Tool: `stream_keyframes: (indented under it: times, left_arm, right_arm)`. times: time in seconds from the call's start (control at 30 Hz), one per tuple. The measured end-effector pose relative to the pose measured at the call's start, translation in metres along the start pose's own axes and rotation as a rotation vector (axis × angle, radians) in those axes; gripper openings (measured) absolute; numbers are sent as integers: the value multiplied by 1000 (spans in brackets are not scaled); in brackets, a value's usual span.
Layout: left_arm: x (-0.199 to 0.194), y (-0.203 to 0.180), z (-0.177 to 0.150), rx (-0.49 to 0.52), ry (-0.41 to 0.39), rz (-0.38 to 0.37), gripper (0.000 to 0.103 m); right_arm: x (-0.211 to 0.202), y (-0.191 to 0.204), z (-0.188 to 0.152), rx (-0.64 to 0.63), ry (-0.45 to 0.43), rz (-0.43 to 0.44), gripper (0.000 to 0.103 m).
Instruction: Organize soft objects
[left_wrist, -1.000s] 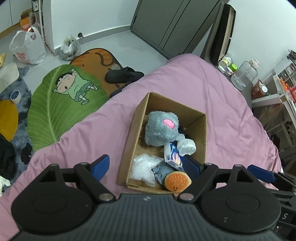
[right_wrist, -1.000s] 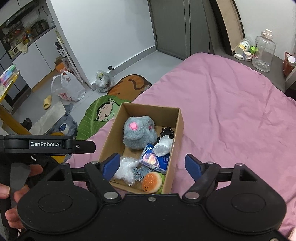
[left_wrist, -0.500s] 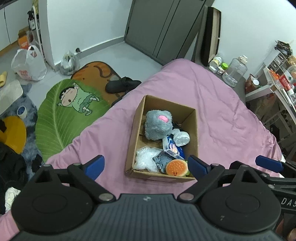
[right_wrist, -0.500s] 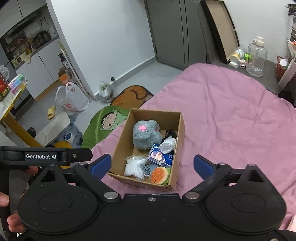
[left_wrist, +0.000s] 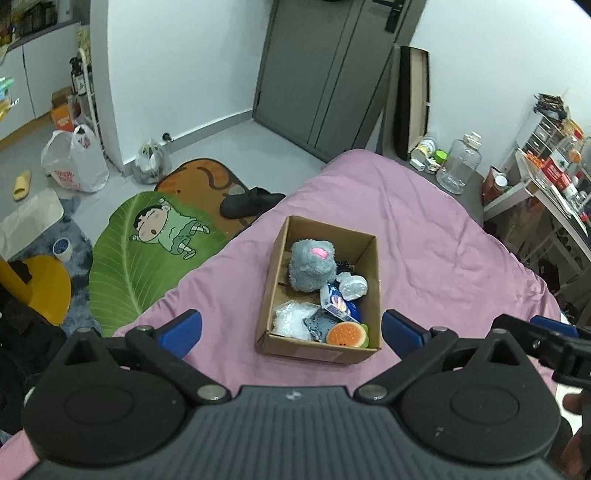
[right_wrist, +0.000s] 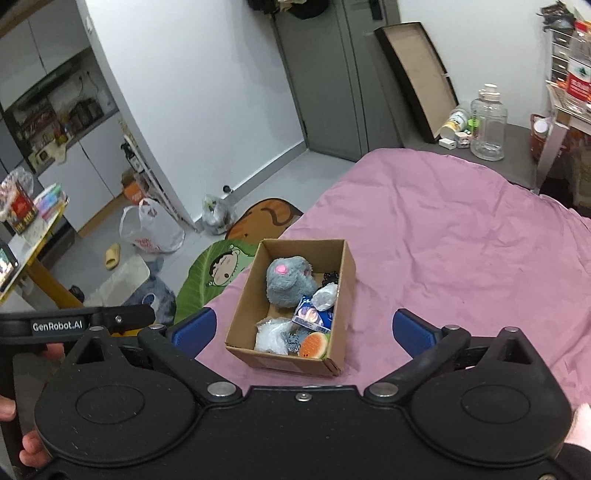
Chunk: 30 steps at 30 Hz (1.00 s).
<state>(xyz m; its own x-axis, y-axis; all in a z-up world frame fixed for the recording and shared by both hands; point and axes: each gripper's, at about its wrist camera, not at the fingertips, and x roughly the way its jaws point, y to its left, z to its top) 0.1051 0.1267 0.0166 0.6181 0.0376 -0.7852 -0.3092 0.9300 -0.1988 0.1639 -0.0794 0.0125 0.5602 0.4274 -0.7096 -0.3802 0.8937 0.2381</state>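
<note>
An open cardboard box (left_wrist: 321, 354) (right_wrist: 280, 360) sits on the pink bed cover (left_wrist: 443, 258) (right_wrist: 443, 240). Inside lie a grey plush (left_wrist: 310, 267) (right_wrist: 290, 282), a burger toy (left_wrist: 347, 334) (right_wrist: 314, 344), a blue packet (left_wrist: 338, 302), a white crumpled wad (left_wrist: 352, 286) and a clear plastic bag (left_wrist: 293, 319). My left gripper (left_wrist: 291, 326) and right gripper (right_wrist: 303, 325) both hover above and in front of the box. Their jaws are opening, and nothing is between the blue pads. Each gripper holds nothing.
A green leaf rug (left_wrist: 147, 251) and black shoes (left_wrist: 251, 203) lie on the floor left of the bed. Plastic bags (left_wrist: 74, 162) stand by the wall. A clear jug (left_wrist: 458, 166) and cluttered shelves (left_wrist: 554, 177) are at the far right.
Both grippers have pulled back and up from the box, which looks smaller now. Their jaws have spread wider. The box contents have not moved.
</note>
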Motion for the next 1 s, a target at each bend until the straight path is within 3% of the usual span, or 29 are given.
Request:
stream_keyframes:
  times: [0.4, 1.0]
  left_arm:
    - [-39, -32, -24, 66, -82, -28, 103]
    - [-98, -39, -59, 66, -154, -49, 103]
  right_arm:
    - [-53, -20, -11, 26, -77, 41, 103]
    - [-122, -38, -43, 58, -198, 85, 103]
